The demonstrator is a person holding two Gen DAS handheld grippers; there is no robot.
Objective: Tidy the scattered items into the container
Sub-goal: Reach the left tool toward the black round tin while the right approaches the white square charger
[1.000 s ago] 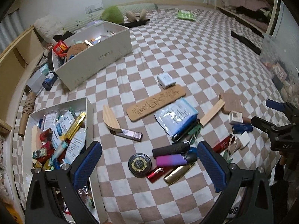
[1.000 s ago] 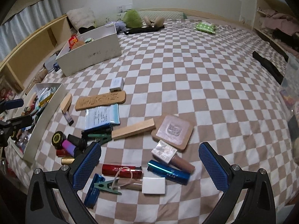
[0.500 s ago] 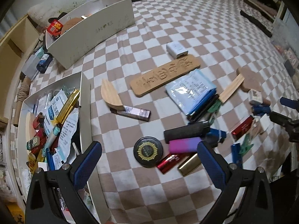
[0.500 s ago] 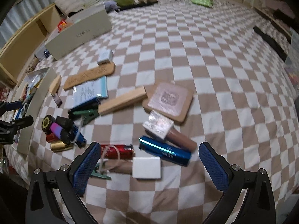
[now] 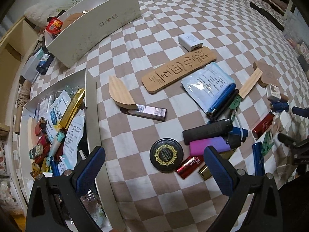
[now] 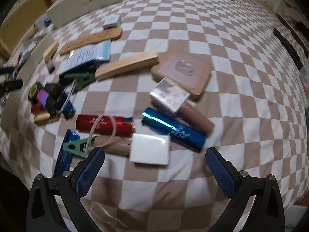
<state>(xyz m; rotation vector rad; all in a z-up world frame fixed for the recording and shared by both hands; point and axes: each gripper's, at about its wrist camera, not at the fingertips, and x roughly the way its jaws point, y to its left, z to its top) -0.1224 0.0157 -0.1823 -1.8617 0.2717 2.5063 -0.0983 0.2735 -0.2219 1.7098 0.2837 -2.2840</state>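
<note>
Both tools hang wide open and empty over the checked bedspread (image 5: 146, 29): this looks like the approach to a pick, nothing gripped yet. The right gripper (image 6: 154, 166) hovers just short of the white flat box (image 6: 149, 150) near the bed's front edge, blue tube (image 6: 173, 129) beside it. The left gripper (image 5: 154, 166) sits above the round black tin (image 5: 166, 155), with the white tray (image 5: 90, 104), already crowded, at the bed's left edge. Next move, I'd judge: drop, straddle, close. Shelving lines the room's left side.
</note>
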